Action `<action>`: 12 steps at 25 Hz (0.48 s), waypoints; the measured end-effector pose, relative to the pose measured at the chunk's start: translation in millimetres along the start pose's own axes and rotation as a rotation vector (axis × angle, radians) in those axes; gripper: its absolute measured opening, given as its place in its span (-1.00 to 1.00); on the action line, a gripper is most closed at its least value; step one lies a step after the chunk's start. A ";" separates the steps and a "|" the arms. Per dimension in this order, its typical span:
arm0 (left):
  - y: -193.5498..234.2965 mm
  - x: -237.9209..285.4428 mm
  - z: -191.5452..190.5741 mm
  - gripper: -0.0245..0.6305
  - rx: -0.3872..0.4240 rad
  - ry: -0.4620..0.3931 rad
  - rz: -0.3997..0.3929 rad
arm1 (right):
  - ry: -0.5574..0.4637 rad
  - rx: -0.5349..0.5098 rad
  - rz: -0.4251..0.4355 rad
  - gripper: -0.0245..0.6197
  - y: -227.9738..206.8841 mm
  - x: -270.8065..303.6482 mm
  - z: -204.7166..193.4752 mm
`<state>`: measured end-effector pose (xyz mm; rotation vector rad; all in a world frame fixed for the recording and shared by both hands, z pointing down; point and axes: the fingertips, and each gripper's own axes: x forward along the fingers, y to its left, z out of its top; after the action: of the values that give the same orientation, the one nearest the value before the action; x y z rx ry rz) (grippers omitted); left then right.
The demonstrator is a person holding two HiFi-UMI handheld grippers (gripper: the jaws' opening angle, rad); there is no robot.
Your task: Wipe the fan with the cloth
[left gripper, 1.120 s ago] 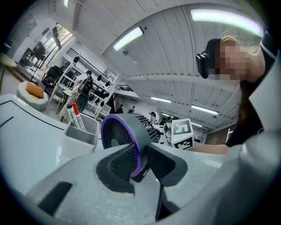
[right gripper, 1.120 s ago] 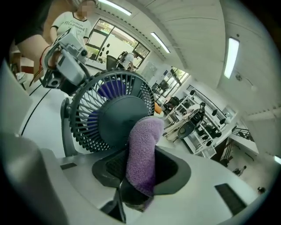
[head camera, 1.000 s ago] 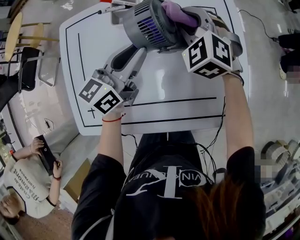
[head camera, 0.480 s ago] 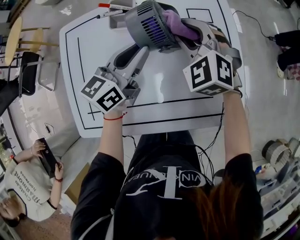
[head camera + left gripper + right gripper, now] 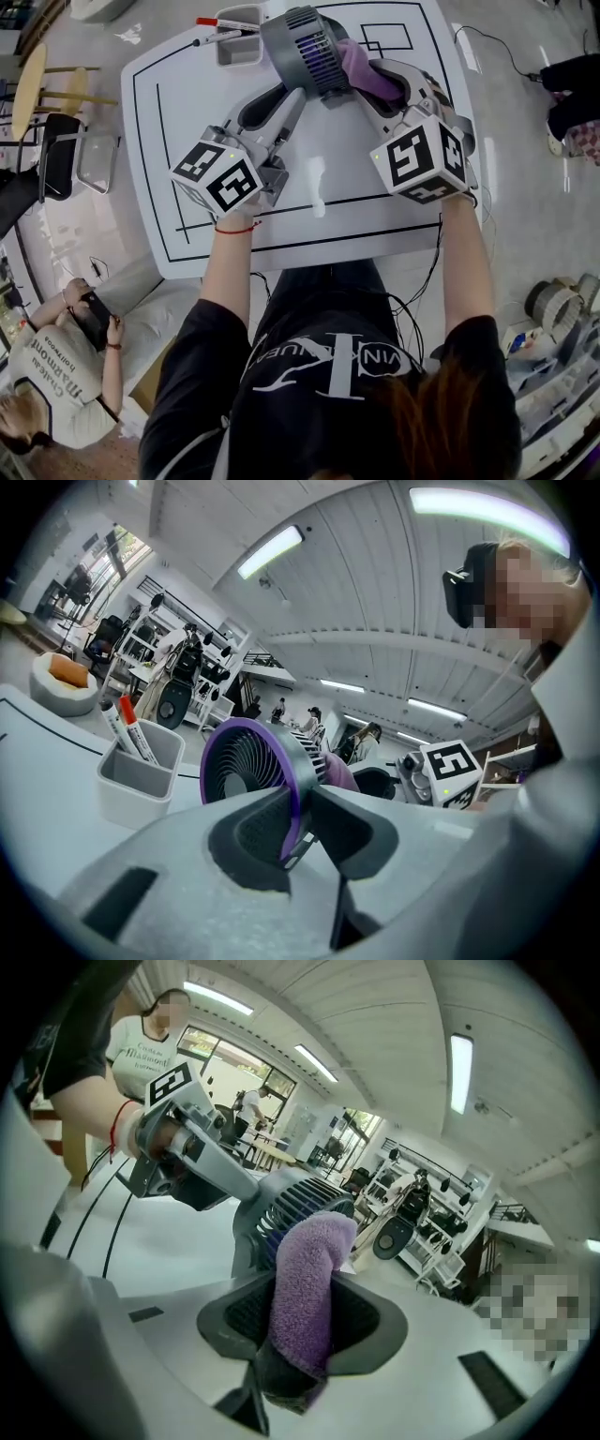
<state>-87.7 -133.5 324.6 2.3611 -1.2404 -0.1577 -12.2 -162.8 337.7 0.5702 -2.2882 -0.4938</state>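
Observation:
A small grey fan (image 5: 305, 52) with a purple front ring is held up over the far side of the white table (image 5: 356, 216). My left gripper (image 5: 284, 97) has the fan's purple rim (image 5: 253, 766) between its jaws; they are closing, and the pads press on the rim. My right gripper (image 5: 380, 80) is shut on a folded purple cloth (image 5: 361, 66). The cloth's free end (image 5: 305, 1288) lies against the fan's slotted grey back (image 5: 281, 1204). In the left gripper view the cloth peeks out behind the fan.
A grey pen holder (image 5: 239, 42) with red and black markers stands at the table's far left, close to the fan. A white bowl (image 5: 64, 682) sits beyond it. A seated person (image 5: 56, 366) is on the floor at the left. Black cables trail down the table's near edge.
Both grippers, the fan and the cloth have shifted toward the table's far edge and slightly right. The right gripper has rolled a little, with the cloth still on the fan's back.

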 end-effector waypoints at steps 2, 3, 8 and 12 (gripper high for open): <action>-3.7 7.2 1.1 -0.69 0.013 0.013 -0.002 | 0.003 0.065 -0.005 -0.48 -3.7 -2.6 -5.6; -5.6 10.7 1.4 -0.69 0.021 0.019 -0.002 | 0.004 0.094 -0.009 -0.47 -5.3 -3.6 -8.7; -10.8 18.0 2.2 -0.70 0.020 0.020 0.000 | 0.000 0.170 -0.021 -0.47 -5.7 -10.1 -15.1; -12.9 19.9 2.6 -0.71 0.016 0.007 -0.002 | -0.022 0.206 -0.026 -0.47 -5.0 -15.7 -12.7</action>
<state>-67.3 -144.2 318.7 2.3742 -1.2407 -0.1409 8.4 -161.0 335.0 0.6990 -2.3710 -0.2790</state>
